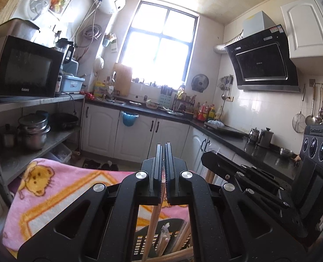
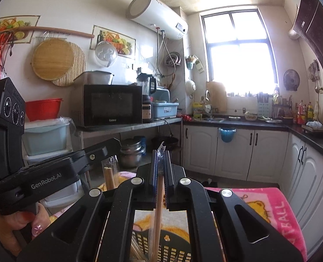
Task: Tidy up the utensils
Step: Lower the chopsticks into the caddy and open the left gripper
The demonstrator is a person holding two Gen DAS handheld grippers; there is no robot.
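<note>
Currently gripping a pair of wooden chopsticks (image 1: 153,218) in the left claw (image 1: 164,147), with the pads pressed tight together on the sticks and no gap showing. Pointing almost level toward the window (image 1: 159,43) end of the kitchen, letting the sticks hang out below the jaws and slant toward the lower left. Hovering over a black slotted basket (image 1: 144,242) set on a pink bear-print blanket (image 1: 52,187) that covers the surface, close to the surface's near edge. Can make out more pale sticks and a clear-wrapped item lying inside that basket.

Likewise clamping with the right claw (image 2: 160,152), closed on a pair of sleeved chopsticks (image 2: 159,196). Showing the crimped tip of the plastic sleeve just above the fingertips, with the rest dropping straight down toward the basket. Cannot tell whether the lower ends touch the basket floor or stop short of it.

Seen from the right wrist, holding the left tool in a hand (image 2: 19,222) with painted nails, at the left side of the surface. Carrying both claws side by side and apart from each other, above the basket. Appears to have clear film around the upper ends of the left pair, though too small to be sure.

Facing a microwave (image 1: 23,69) on a shelf to the left, beyond the surface's far edge.
</note>
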